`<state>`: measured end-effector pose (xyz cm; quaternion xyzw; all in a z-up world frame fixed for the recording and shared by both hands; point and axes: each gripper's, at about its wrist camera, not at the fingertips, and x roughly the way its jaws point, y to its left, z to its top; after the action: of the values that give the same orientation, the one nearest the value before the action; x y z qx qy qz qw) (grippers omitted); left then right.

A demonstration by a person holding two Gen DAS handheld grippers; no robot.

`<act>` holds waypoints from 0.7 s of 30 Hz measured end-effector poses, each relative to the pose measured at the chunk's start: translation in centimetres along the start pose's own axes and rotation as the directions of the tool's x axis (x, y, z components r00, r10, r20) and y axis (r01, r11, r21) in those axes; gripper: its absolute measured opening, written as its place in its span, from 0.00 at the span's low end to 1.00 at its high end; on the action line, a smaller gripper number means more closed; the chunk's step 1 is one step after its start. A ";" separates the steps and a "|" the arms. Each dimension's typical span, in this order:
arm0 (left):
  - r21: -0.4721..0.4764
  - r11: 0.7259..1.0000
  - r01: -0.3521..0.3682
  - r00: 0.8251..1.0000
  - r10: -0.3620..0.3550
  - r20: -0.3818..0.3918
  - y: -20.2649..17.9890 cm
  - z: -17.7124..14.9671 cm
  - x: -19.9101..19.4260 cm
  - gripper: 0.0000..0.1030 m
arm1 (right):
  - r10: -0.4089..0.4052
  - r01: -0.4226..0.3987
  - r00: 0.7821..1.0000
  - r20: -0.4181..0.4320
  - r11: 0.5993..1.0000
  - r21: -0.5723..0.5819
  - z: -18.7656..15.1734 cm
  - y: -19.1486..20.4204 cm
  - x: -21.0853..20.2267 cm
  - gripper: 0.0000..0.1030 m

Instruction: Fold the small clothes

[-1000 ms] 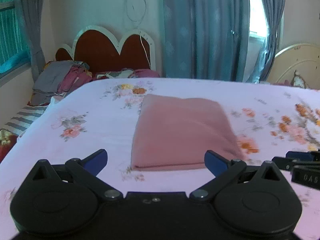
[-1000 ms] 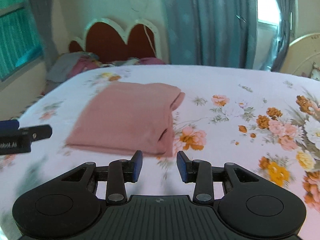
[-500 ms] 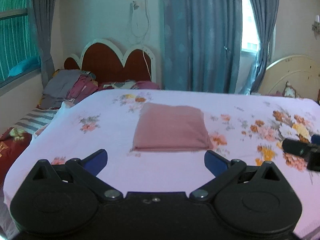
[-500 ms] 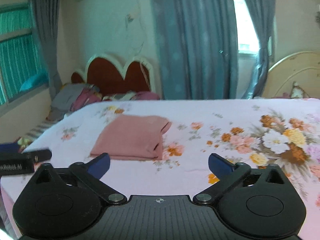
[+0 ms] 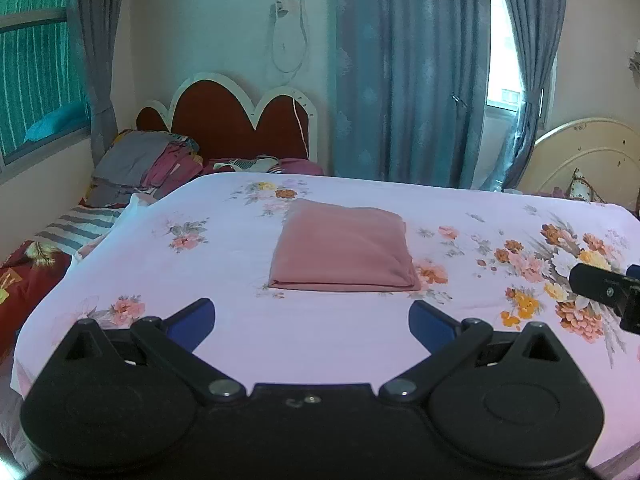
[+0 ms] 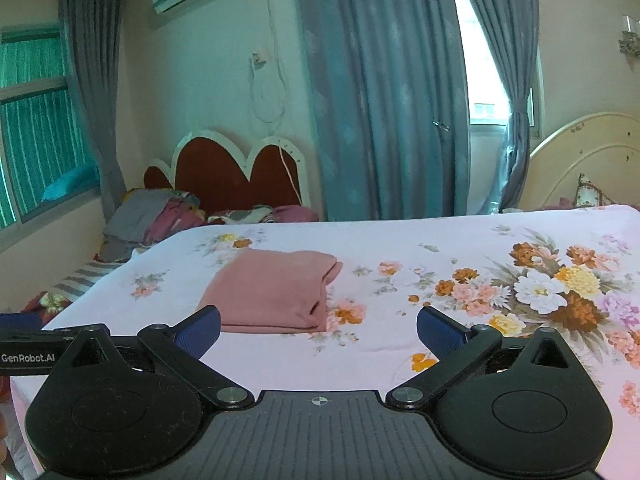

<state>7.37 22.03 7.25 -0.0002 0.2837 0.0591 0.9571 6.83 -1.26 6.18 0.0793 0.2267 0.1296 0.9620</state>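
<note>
on the bed (image 5: 248, 344), near the middle of its floral sheet, a pink cloth (image 5: 344, 246) lies folded into a flat, roughly square stack. its folded edge faces the cameras, and the layered open ends show on its right side in the right wrist view (image 6: 276, 292).

the left gripper (image 5: 312, 322) hangs in front of the cloth, apart from it, with its blue pads spread wide and nothing between them. the right gripper (image 6: 319, 330) sits in front of the cloth and a little to its right; its jaws have just been opening and now stand fully wide, with only bare sheet in the gap. neither gripper touches the cloth.

beyond the cloth, against the far wall, stands a red headboard (image 5: 240, 124), and to the left of the cloth, off the bed's edge, lies a pile (image 5: 148, 160) of grey and pink laundry.

judging from how things lie, this piece looks finished and the step in hand is letting go cleanly and moving on. to do it well, both grippers should clear the cloth with pads wide so no layer snags and lifts, and avoid dragging the sheet beneath, which would skew the stack. the loose ends on the cloth's right side are the likeliest to spring open. if another piece is taken, it should be laid well apart from the cloth.
</note>
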 end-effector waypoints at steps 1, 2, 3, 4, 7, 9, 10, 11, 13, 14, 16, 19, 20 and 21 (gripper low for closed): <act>-0.003 1.000 -0.002 1.000 0.002 -0.002 0.1 0.0 0.0 1.00 | 0.000 0.000 1.000 0.002 1.000 -0.003 0.0 0.1 -0.1 1.00; -0.006 1.000 -0.007 1.000 0.007 -0.003 0.1 0.0 -0.1 1.00 | 0.001 -0.001 1.000 0.003 1.000 -0.006 0.0 0.1 -0.1 1.00; -0.008 1.000 -0.009 1.000 0.009 -0.003 0.2 0.0 -0.1 1.00 | 0.002 -0.002 1.000 0.004 1.000 -0.007 0.0 0.1 -0.1 1.00; -0.011 1.000 -0.009 1.000 0.009 -0.001 0.3 -0.1 -0.2 1.00 | 0.002 -0.002 1.000 0.005 1.000 -0.007 0.1 0.1 -0.1 1.00; -0.014 1.000 -0.013 1.000 0.013 0.000 0.5 -0.1 -0.3 1.00 | 0.002 -0.002 1.000 0.007 1.000 -0.011 0.1 0.2 -0.1 1.00; -0.016 1.000 -0.014 1.000 0.014 0.001 0.7 0.0 -0.3 1.00 | 0.000 0.000 1.000 0.005 1.000 -0.011 0.0 0.2 0.0 1.00; -0.016 1.000 -0.014 1.000 0.014 0.001 0.8 0.0 -0.3 1.00 | 0.000 0.000 1.000 0.004 1.000 -0.010 0.0 0.1 0.0 1.00; -0.017 1.000 -0.014 1.000 0.014 0.001 0.8 0.0 -0.3 1.00 | -0.001 0.001 1.000 0.003 1.000 -0.009 -0.1 0.1 0.0 1.00; -0.015 1.000 -0.014 1.000 0.014 0.001 0.8 0.0 -0.3 1.00 | -0.002 0.002 1.000 -0.001 1.000 -0.008 -0.1 0.1 0.1 1.00; -0.015 1.000 -0.015 1.000 0.015 0.002 0.8 0.0 -0.3 1.00 | -0.003 0.003 1.000 -0.002 1.000 -0.006 -0.1 0.1 0.2 1.00; -0.014 1.000 -0.016 1.000 0.016 0.003 1.0 0.0 -0.3 1.00 | 0.000 0.000 1.000 -0.004 1.000 -0.005 -0.2 0.1 0.2 1.00; -0.018 1.000 -0.014 1.000 0.014 -0.001 1.2 0.0 -0.2 1.00 | 0.003 -0.003 1.000 -0.004 1.000 -0.007 -0.2 0.2 0.2 1.00; -0.018 1.000 -0.012 1.000 0.012 -0.003 1.3 0.0 -0.2 1.00 | 0.003 -0.003 1.000 -0.004 1.000 -0.007 -0.2 0.3 0.2 1.00; -0.019 1.000 -0.014 1.000 0.014 -0.004 1.4 0.0 -0.2 1.00 | 0.004 -0.004 1.000 -0.003 1.000 -0.008 -0.2 0.3 0.2 1.00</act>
<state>7.03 23.37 7.42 -0.0075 0.2848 0.0685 0.9561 6.85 -0.86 5.99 0.0758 0.2274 0.1325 0.9618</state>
